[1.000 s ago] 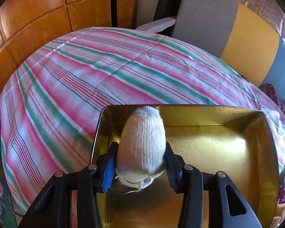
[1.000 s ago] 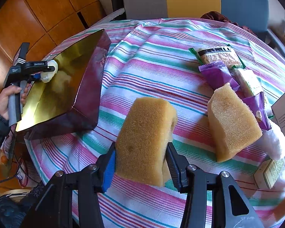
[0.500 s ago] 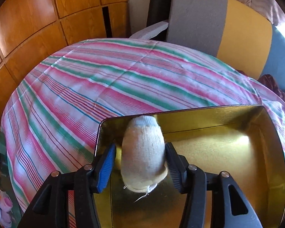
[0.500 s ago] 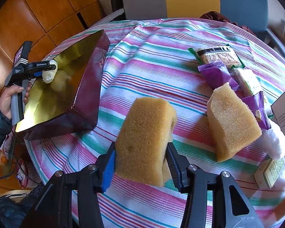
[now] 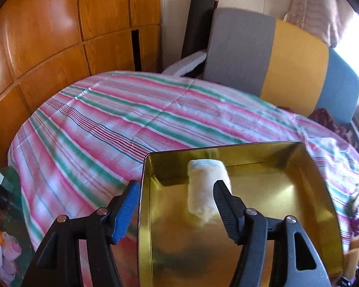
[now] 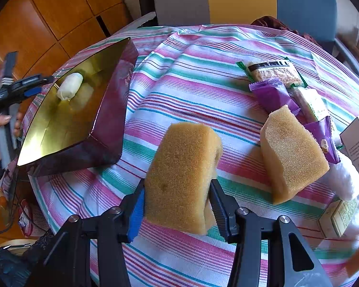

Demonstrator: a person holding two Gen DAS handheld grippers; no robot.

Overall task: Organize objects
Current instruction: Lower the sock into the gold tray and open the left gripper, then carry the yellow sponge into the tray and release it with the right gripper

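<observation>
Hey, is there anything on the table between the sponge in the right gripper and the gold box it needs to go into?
Nothing visible. The sponge is clamped in the right gripper, and only bare striped tablecloth lies between it and the gold box. Inside, a white sock roll lies at the far end; the rest of the floor looks free.

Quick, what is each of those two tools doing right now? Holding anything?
Left tool: open, jaws just widened; the white roll lies free in the gold box.
Right tool: closed on a sponge.

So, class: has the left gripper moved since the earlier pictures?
Yes. The left gripper has pulled back from the rolled white sock lying in the gold-lined box; its jaws have just been opening.
</observation>
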